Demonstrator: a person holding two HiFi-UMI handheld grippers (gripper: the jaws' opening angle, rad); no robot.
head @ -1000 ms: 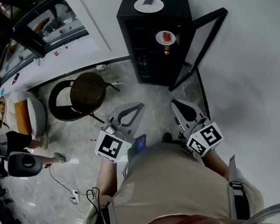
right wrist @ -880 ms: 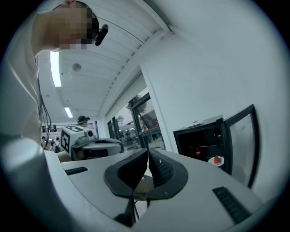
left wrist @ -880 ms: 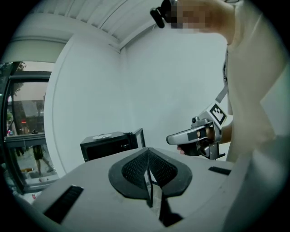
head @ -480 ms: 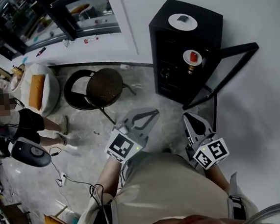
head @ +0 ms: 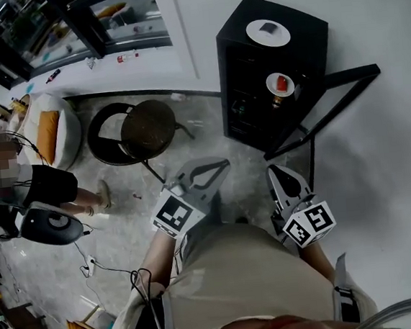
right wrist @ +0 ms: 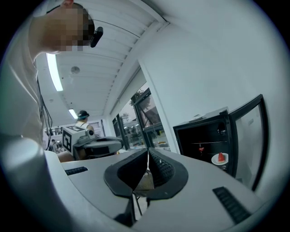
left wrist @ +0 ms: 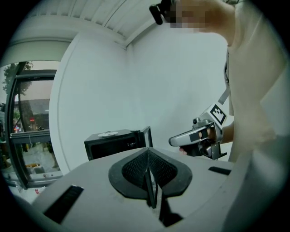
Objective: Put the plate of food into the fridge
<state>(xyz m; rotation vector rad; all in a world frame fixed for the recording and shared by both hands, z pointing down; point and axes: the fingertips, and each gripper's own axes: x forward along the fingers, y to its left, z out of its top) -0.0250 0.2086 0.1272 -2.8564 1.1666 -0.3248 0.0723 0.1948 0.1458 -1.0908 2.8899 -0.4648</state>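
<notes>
The black fridge (head: 253, 61) stands against the white wall with its glass door (head: 329, 101) swung open to the right. A white plate with red food (head: 280, 83) rests on a shelf inside, and it also shows in the right gripper view as the plate of food (right wrist: 220, 158). Another white plate (head: 268, 31) lies on the fridge top. My left gripper (head: 209, 168) and right gripper (head: 279, 172) hang above the floor in front of the fridge, well short of it. Both are shut and hold nothing; in their own views the left jaws (left wrist: 148, 152) and right jaws (right wrist: 147, 156) meet.
A round dark stool (head: 148, 129) and a black ring-shaped frame (head: 101, 145) stand left of the fridge. A white armchair with an orange cushion (head: 46, 128) and a seated person (head: 37, 185) are at far left. Cables (head: 103, 267) trail on the floor.
The head view has swung, so the fridge now sits further right in the picture. Both grippers stay shut and empty, having shifted slightly with the person.
</notes>
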